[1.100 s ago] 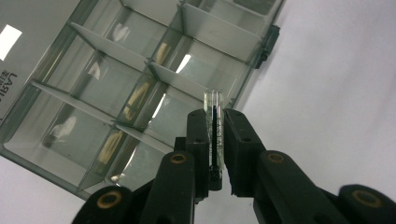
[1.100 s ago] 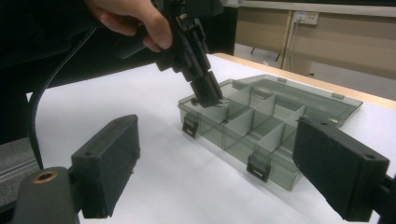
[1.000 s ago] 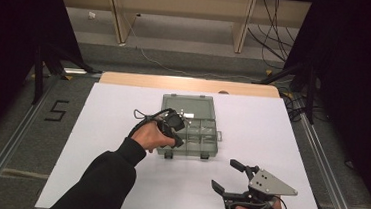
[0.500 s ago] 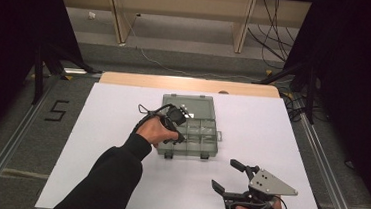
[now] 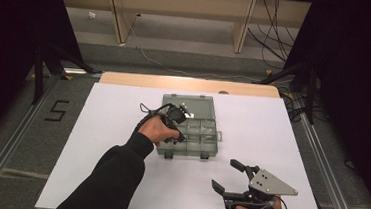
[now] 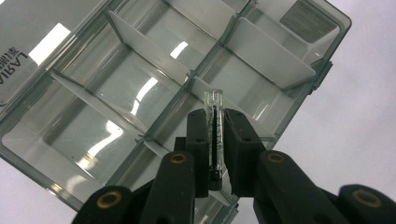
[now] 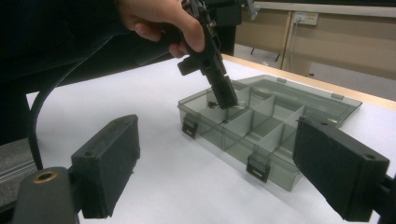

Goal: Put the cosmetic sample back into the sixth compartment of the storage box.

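A grey see-through compartment box [image 5: 198,135] lies open on the white table [image 5: 95,142], its lid [image 5: 193,105] folded back. My left gripper [image 5: 177,135] points down into the box's left compartments. It is shut on a small clear vial [image 6: 214,100] with a dark core, held upright between the jaws above a divider [image 6: 140,42]. In the right gripper view the left gripper [image 7: 225,98] dips its tips into the near-left corner of the box [image 7: 266,130]. My right gripper [image 5: 227,175] rests near the table's front right, open and holding nothing [image 7: 229,158].
Two latches [image 7: 256,167] stick out from the box's front wall. A wooden strip [image 5: 190,84] runs along the table's far edge, and metal rails [image 5: 15,141] flank both sides. A "5" mark [image 5: 55,110] is on the floor at left.
The left hand has edged slightly right over the box with the vial still gripped. The right gripper has stayed put.
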`<control>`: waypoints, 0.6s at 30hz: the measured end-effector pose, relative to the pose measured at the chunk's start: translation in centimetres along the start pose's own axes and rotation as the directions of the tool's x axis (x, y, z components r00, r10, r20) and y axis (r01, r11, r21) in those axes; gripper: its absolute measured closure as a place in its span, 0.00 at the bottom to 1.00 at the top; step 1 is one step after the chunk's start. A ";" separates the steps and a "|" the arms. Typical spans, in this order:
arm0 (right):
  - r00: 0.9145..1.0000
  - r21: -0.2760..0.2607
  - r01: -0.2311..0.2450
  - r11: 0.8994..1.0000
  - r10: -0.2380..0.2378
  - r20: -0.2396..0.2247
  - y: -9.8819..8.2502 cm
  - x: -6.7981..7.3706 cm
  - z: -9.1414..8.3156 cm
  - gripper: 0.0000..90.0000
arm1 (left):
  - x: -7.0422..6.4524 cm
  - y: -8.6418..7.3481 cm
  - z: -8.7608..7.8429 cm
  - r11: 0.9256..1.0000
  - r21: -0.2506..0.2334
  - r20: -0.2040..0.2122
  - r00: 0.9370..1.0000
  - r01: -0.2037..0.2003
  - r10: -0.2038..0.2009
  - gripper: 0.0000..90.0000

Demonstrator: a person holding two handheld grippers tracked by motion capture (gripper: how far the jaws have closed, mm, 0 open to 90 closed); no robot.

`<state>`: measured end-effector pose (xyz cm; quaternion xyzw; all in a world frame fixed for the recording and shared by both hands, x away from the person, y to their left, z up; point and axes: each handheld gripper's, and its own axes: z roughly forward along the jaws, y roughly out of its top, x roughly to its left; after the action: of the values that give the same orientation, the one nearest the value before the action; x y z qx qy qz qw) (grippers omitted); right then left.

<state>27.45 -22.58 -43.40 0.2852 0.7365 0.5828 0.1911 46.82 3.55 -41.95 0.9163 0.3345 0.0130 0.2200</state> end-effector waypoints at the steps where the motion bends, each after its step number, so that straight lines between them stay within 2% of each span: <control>1: 1.000 0.000 0.000 1.000 0.000 0.000 0.0 0.0 0.0 0.18 | 0.1 0.0 0.1 1.000 0.000 0.002 1.000 -0.003 0.003 0.89; 4: 1.000 0.003 0.001 1.000 -0.001 0.003 0.0 0.0 0.0 0.18 | 0.1 0.1 0.2 1.000 0.005 0.002 1.000 0.003 -0.003 0.88; 5: 1.000 0.013 0.009 1.000 -0.009 0.008 0.1 -0.1 -0.1 0.18 | 0.1 0.1 0.2 1.000 0.009 0.005 1.000 -0.002 0.001 0.86; 6: 1.000 0.000 -0.001 1.000 0.001 0.000 0.0 0.0 0.0 0.18 | 0.1 0.1 0.2 1.000 0.006 -0.007 1.000 -0.012 0.013 0.83; 7: 1.000 0.022 0.007 1.000 -0.007 0.011 0.1 0.0 -0.2 0.18 | 0.0 0.1 0.1 1.000 0.007 -0.015 1.000 -0.021 0.021 0.81; 11: 1.000 0.024 0.011 1.000 -0.011 0.013 0.1 -0.1 -0.2 0.18 | -0.3 0.1 -0.3 1.000 -0.016 0.000 1.000 -0.025 0.025 0.77; 12: 1.000 0.012 0.008 1.000 -0.008 0.008 0.1 -0.1 -0.1 0.18 | -0.3 0.0 -0.4 0.999 -0.022 0.000 1.000 -0.030 0.030 0.76; 13: 1.000 -0.016 0.029 0.999 -0.029 0.010 0.0 -0.2 0.0 0.18 | -0.3 0.0 -0.4 0.999 -0.024 0.001 1.000 -0.030 0.030 0.74; 15: 1.000 0.004 0.002 1.000 -0.002 0.003 0.0 0.0 0.0 0.18 | -0.4 0.0 -0.6 0.999 -0.035 0.006 1.000 -0.025 0.026 0.68; 17: 1.000 0.004 0.001 1.000 -0.001 0.003 0.0 0.0 0.0 0.18 | -0.3 -0.1 -0.9 0.998 -0.040 -0.001 0.999 -0.039 0.039 0.64; 18: 1.000 0.023 0.012 1.000 -0.012 0.014 0.1 -0.1 -0.2 0.18 | -0.5 -0.1 -1.0 0.998 -0.050 -0.003 1.000 -0.028 0.027 0.61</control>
<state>27.39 -22.77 -43.27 0.2870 0.7435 0.5712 0.1965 46.21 3.75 -41.04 0.9149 0.3217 0.0253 0.2424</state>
